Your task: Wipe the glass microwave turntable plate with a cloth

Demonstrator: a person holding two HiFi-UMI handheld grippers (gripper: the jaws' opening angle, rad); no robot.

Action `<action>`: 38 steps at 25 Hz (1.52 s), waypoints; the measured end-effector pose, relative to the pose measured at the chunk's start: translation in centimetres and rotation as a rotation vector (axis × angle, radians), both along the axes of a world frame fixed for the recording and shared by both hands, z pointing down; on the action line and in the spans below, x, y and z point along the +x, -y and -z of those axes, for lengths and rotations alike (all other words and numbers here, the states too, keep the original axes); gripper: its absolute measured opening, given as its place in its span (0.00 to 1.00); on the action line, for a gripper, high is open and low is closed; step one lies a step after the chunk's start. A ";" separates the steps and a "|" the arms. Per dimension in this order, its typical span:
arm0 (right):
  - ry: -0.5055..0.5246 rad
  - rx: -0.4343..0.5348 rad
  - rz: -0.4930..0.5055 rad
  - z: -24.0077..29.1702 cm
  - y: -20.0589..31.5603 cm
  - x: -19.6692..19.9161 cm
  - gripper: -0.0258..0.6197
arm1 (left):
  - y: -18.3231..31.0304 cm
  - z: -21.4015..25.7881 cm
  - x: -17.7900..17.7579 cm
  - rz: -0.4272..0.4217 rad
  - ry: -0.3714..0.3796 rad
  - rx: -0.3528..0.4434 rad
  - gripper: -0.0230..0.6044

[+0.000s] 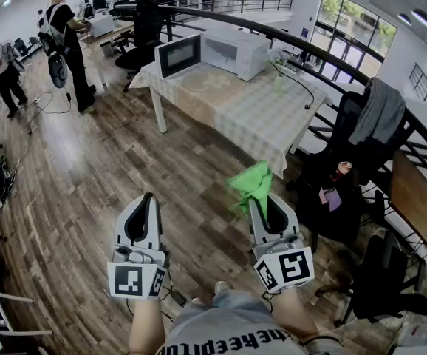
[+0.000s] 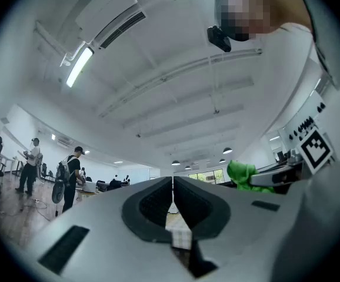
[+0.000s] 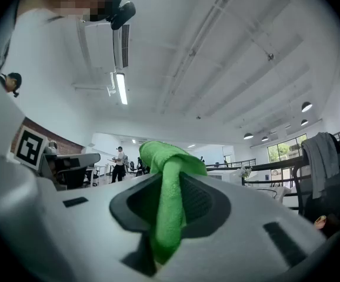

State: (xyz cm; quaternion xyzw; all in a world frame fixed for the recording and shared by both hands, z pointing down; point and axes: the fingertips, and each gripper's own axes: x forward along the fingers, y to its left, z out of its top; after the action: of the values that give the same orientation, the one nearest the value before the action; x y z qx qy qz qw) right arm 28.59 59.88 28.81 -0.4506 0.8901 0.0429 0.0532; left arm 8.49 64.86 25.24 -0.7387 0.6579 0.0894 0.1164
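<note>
Where right claw pinches, green cloth, bunched above

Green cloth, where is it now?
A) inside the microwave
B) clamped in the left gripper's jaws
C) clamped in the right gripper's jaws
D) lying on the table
C: the right gripper view shows the green cloth pinched between the jaws of the right gripper, while the left gripper has its jaws together with nothing between them.
</note>
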 end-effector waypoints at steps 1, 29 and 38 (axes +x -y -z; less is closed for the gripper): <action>0.001 0.000 0.000 0.0 0.2 0.0 0.17 | 0.2 0.0 0.1 -0.001 0.002 0.002 0.05; 0.040 -0.008 0.046 -0.9 9.2 4.8 0.17 | 7.7 0.0 5.6 0.042 0.025 0.017 0.05; 0.044 -0.025 0.092 -1.8 13.3 3.0 0.17 | 11.7 -0.5 4.5 0.059 0.034 0.004 0.05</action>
State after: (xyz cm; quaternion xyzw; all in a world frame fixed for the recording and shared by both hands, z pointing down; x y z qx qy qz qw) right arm 31.55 46.54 30.61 -0.4107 0.9090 0.0193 0.0688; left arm 12.97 53.21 25.77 -0.7202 0.6770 0.0748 0.1315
